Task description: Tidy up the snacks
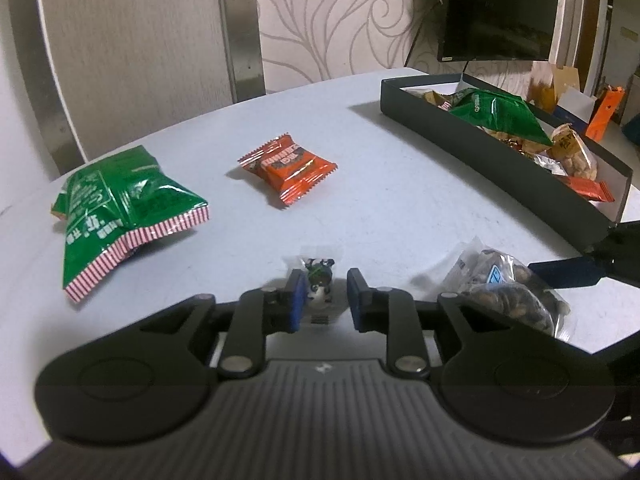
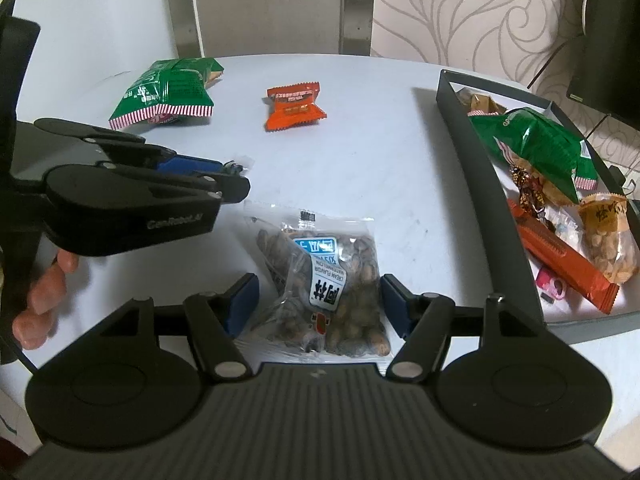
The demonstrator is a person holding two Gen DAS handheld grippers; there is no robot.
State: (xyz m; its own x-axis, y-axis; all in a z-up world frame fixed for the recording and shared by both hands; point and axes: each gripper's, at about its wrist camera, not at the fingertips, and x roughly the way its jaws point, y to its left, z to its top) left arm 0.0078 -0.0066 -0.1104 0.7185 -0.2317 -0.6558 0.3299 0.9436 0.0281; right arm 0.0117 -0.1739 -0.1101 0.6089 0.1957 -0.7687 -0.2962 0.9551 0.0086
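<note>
Table (image 2: 400, 128), left to right. Far left: green snack bags (image 1: 124, 204), lying flat, well apart from both grippers. Next, orange wrapped snack (image 1: 287, 167), mid-table, alone.

Left gripper (image 1: 324, 300): jaws narrow but parted, astride a small clear-wrapped candy (image 1: 320, 280) with a dark green and white print. The left pad sits against the wrapper; a visible gap remains on the right pad's side. Not a firm grip as far as I can tell. The candy lies straight ahead of this claw, between the fingertips.

Right gripper (image 2: 318, 304): jaws wide, one pad on either side of the clear bag of watermelon seeds (image 2: 324, 288), neither pad pressing it. The bag's long axis runs roughly along the claw's pointing direction, so the pads face its long edges. The right hand is plainly the nearer one to this bag; the left claw sits just beyond it, up and to the left.

Far right: dark box (image 2: 446, 96), already holding a green bag, orange bar, peanuts and small sweets. Judgement: the box lies right of both claws, nearer the right one.
</note>
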